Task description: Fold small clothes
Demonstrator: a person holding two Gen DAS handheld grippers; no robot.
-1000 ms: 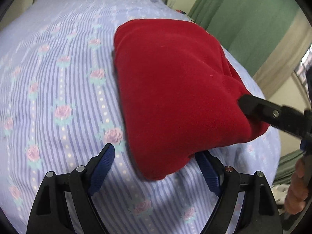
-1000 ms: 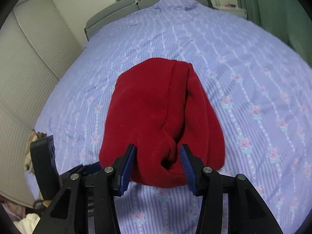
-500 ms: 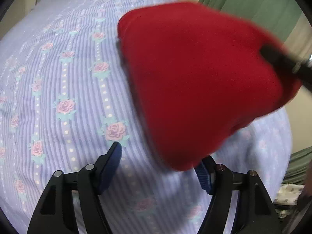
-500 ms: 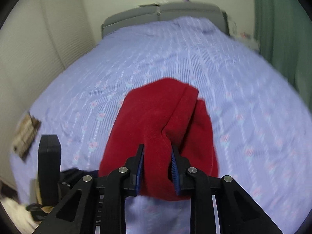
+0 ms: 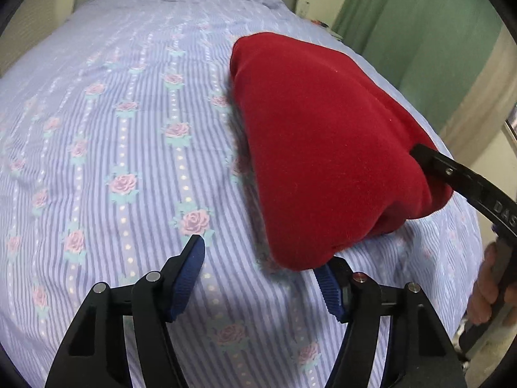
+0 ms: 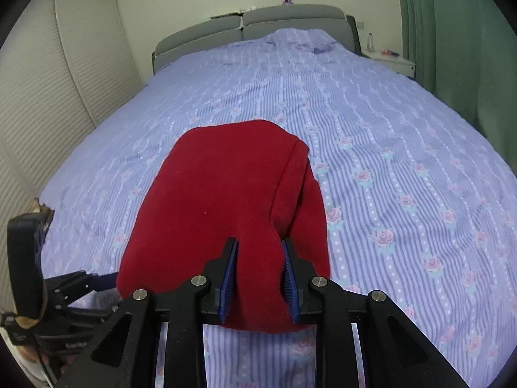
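The red garment [image 6: 226, 200] lies bunched on the bed [image 6: 371, 123], near its foot end, already doubled over so that a folded edge runs along its right side in the right wrist view. A second ago the right gripper [image 6: 260, 273] stood wider around the near end of the cloth; its jaws have just been closing, and now the blue pads [image 6: 229, 274] pinch a thick roll of the fabric between them, so this gripper is clenched on the garment. The cloth has also shifted in the left wrist view: it swung up and blurred half a second ago, and now rests lower again. The left gripper [image 5: 261, 274] has been narrowing too, yet it is released: the garment's near corner overhangs its right pad [image 5: 328, 286], while the left pad stands clear over the striped sheet. I judge a further fold or a repositioning is in hand, with the right side leading. Hidden: the layers under the garment, what kind of garment it is, and whether that corner touches the left gripper's pad. The person's hand [image 5: 488, 284] is cut off at the frame edge.
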